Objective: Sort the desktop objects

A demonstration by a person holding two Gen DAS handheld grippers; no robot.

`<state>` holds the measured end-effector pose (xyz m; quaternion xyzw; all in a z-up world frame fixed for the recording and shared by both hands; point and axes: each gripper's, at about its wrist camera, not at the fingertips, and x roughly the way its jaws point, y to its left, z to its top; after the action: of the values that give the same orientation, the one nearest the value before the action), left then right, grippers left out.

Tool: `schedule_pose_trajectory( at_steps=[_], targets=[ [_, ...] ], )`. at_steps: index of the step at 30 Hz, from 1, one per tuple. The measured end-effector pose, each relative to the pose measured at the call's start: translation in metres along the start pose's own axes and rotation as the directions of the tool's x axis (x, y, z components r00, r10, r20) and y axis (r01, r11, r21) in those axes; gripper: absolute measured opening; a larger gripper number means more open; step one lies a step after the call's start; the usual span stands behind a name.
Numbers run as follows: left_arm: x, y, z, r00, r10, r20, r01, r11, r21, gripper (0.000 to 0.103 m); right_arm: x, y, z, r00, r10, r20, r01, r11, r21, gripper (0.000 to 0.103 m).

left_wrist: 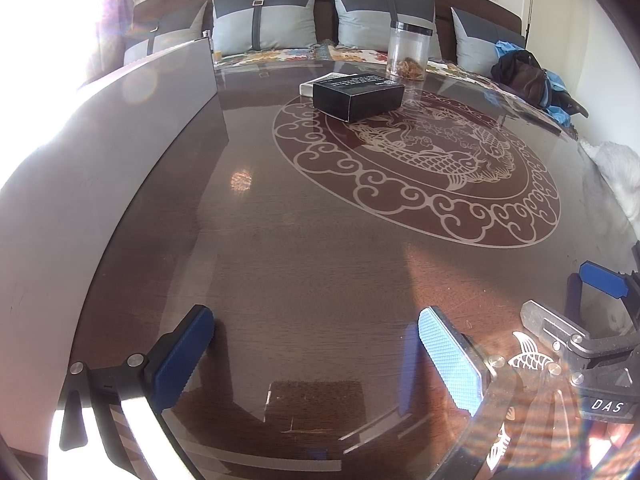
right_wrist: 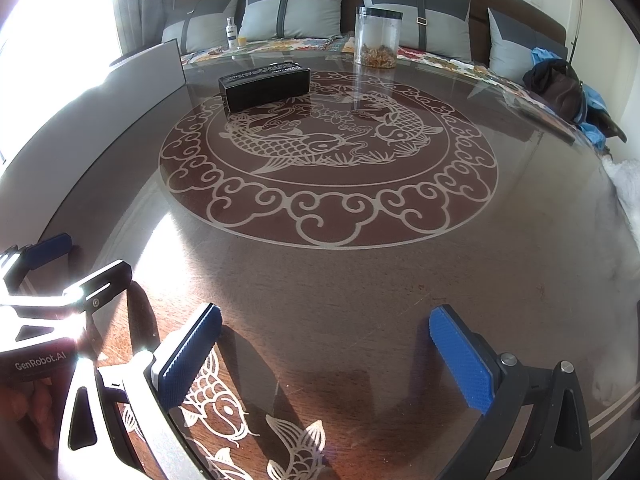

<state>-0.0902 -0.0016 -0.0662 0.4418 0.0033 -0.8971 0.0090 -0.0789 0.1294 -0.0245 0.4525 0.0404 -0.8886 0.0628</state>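
A black box lies at the far side of the dark glass-topped table, on the edge of the carp medallion. A pale flat box lies partly behind it. A clear jar with a black lid and brown bits in its bottom stands beyond. My left gripper hangs open over the near table, nothing between its blue pads. My right gripper is open too, likewise empty. Each gripper shows at the edge of the other's view.
A grey upright panel runs along the table's left side. A bench with grey cushions lines the far wall. A small white bottle stands on it, and a dark bag at right.
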Motion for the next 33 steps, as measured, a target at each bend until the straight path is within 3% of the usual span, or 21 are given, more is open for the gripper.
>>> schedule_pose_trajectory(
  at_steps=[33],
  targets=[
    [-0.0007, -0.0012, 0.0003, 1.0, -0.008, 0.002, 0.008, 1.0, 0.01, 0.103, -0.0001, 0.0001, -0.0007, 1.0, 0.0, 0.002, 0.0, 1.0, -0.001, 0.103]
  ],
)
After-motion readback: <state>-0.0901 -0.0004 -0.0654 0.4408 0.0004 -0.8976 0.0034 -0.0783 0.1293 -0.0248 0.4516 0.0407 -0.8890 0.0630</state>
